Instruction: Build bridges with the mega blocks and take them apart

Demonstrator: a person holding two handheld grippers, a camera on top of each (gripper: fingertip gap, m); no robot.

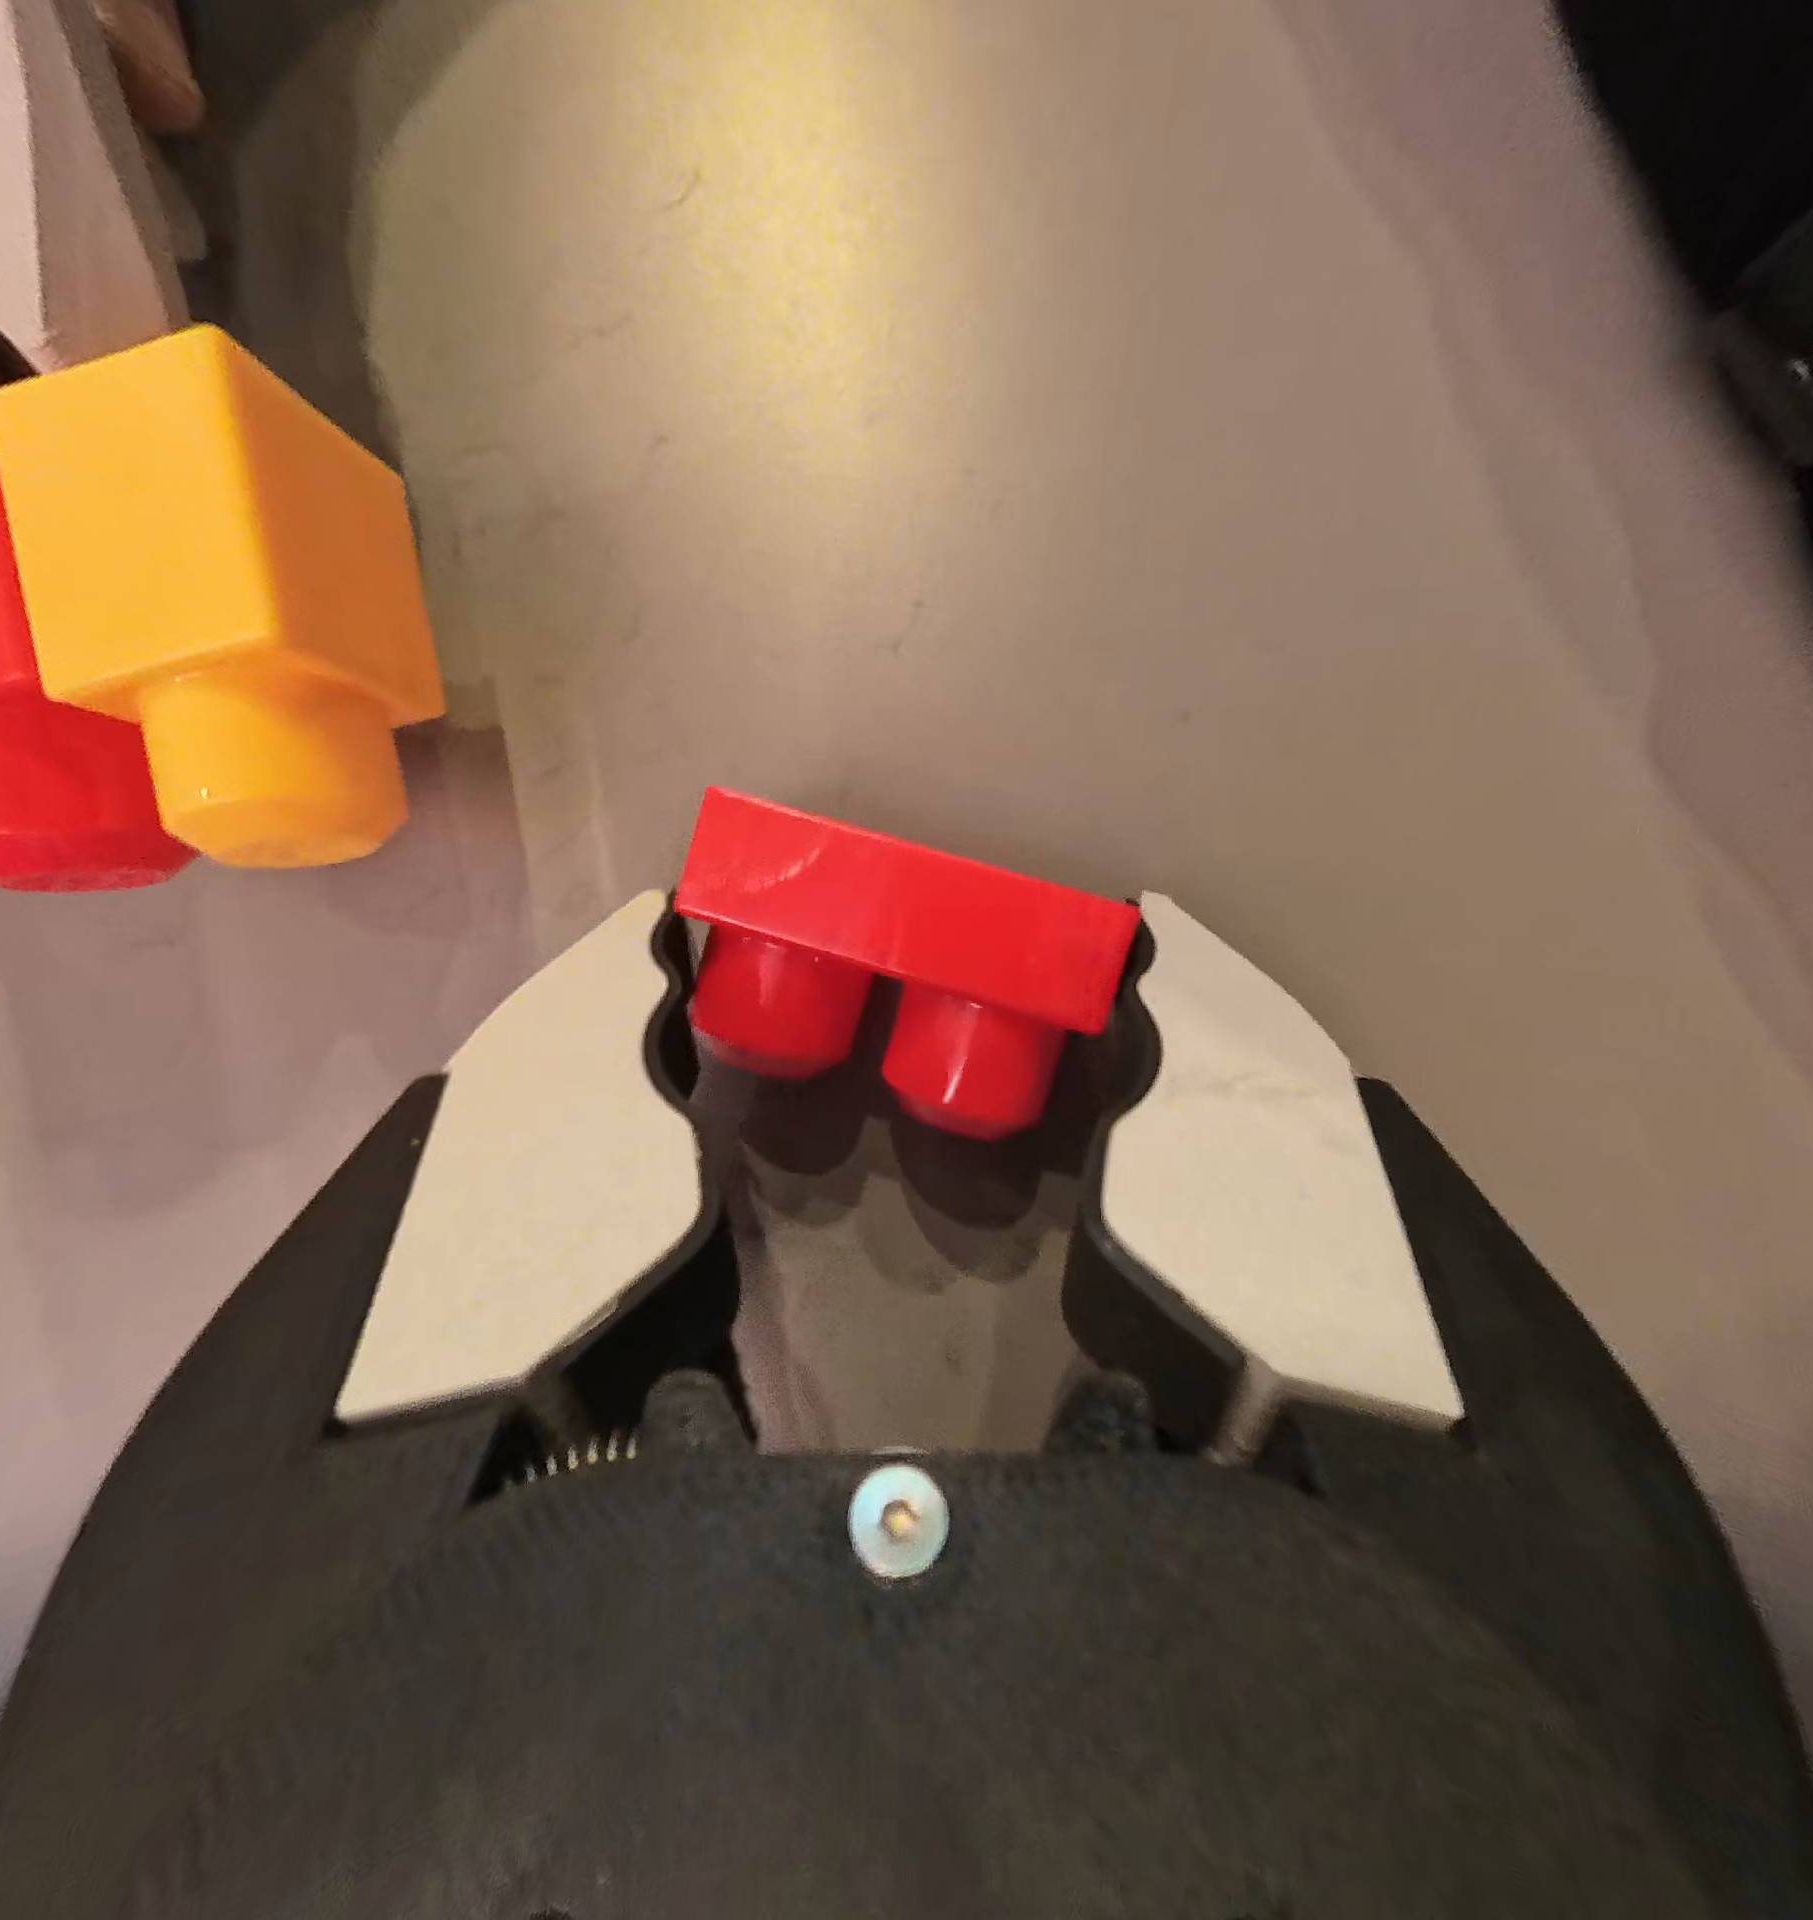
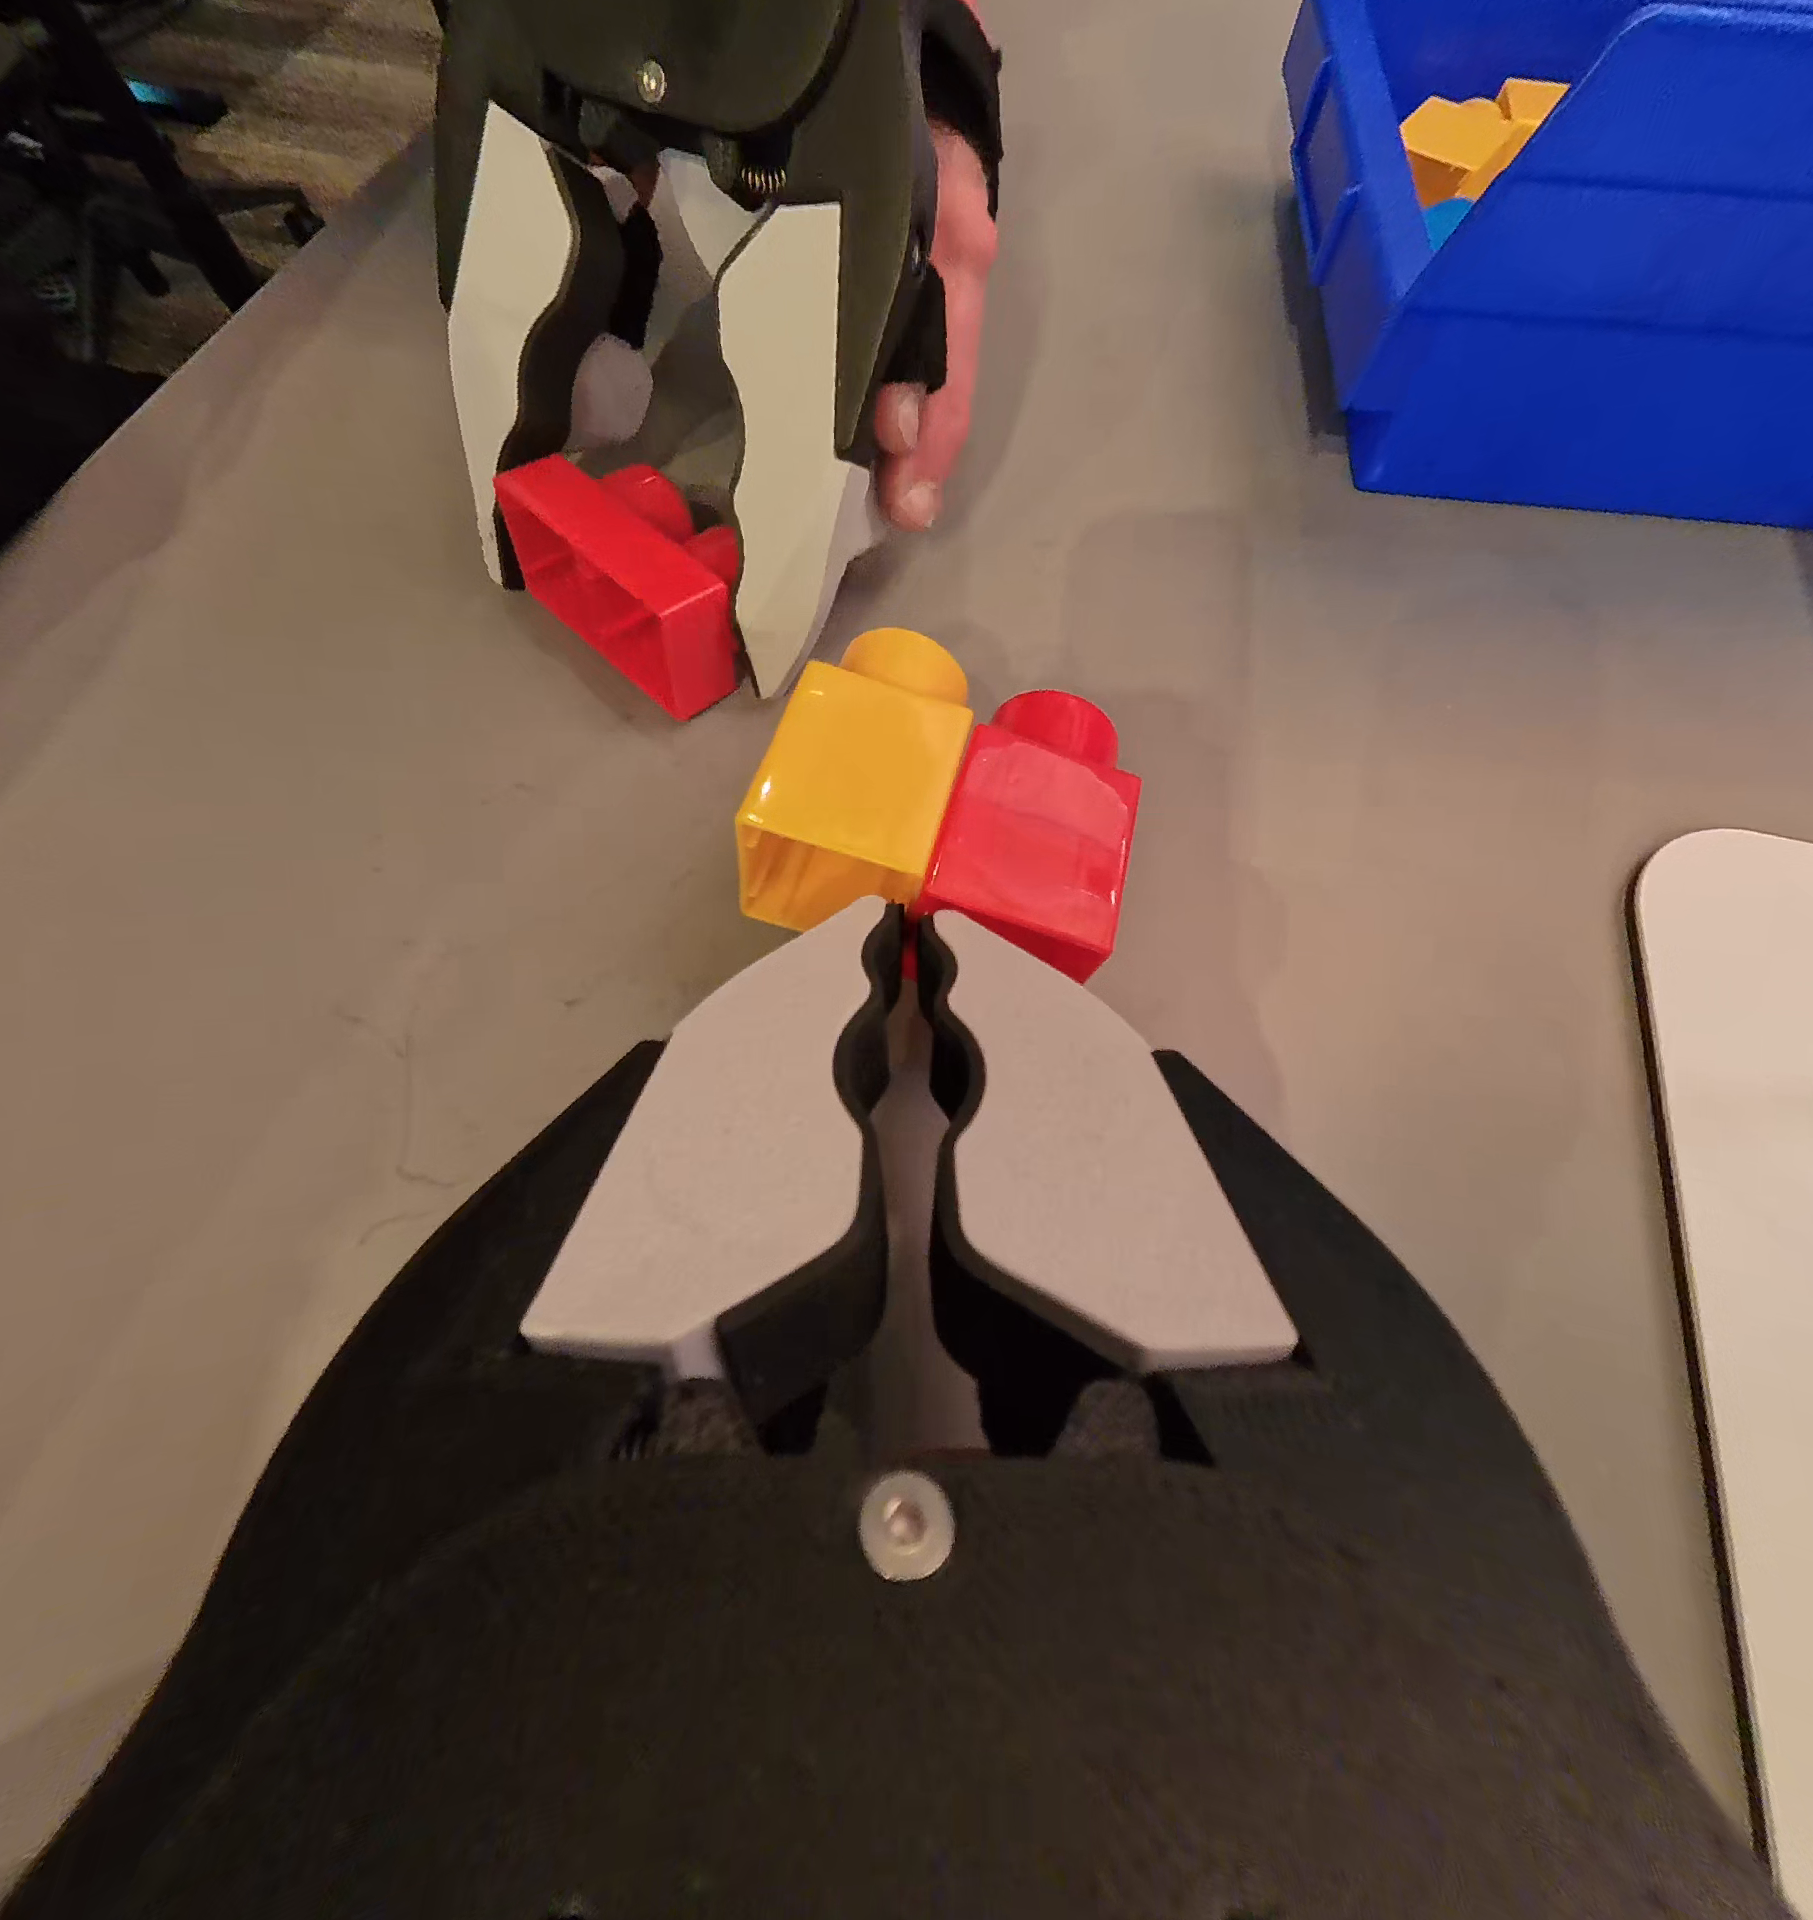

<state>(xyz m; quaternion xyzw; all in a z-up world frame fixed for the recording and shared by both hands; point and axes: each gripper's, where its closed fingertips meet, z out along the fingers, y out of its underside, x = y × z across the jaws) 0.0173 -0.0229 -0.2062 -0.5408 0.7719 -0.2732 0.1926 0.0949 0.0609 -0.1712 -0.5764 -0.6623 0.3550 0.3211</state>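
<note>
here the left hand-held gripper is clamping a red two-stud block low over the table, long axis spanning its fingers, studs facing its camera; the right hand-held gripper is pinching the adjoining walls of a yellow block and a red single-stud block, studs pointing away, contact partly hidden.

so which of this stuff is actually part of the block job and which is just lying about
Part of the job:
- red two-stud block, clamped in the left gripper
- yellow block and red single-stud block, side by side, pinched by their walls in the right gripper's jaws
- blue bin with spare blocks

Just lying about:
- white board
</note>
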